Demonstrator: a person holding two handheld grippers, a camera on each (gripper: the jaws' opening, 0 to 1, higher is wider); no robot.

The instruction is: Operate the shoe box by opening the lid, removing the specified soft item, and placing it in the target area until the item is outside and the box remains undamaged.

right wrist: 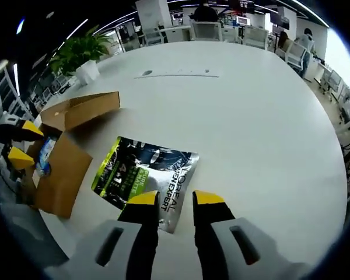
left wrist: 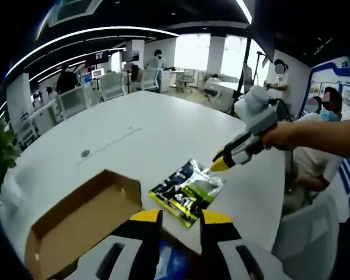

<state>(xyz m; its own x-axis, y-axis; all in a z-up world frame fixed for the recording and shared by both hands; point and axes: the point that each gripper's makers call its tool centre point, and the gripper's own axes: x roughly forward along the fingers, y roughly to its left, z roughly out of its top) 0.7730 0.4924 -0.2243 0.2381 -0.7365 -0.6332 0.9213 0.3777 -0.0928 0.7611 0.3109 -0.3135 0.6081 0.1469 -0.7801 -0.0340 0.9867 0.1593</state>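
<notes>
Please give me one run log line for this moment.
box: lid open | sachet: on table, outside box | right tool: open at sachet | left tool: open

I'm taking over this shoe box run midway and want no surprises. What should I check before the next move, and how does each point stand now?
1. Lid open: ok, the cardboard box has its flap up.
2. Item outside: ok, the silver and green pouch lies flat on the white table, beside the box.
3. Right gripper released: ok, jaws apart over the pouch's edge.
4. Left gripper free: ok, open above the box.
5. Box undamaged: cannot tell; no tears on the sides shown.
6. Pouch in target area: cannot tell, no marking shows.
</notes>
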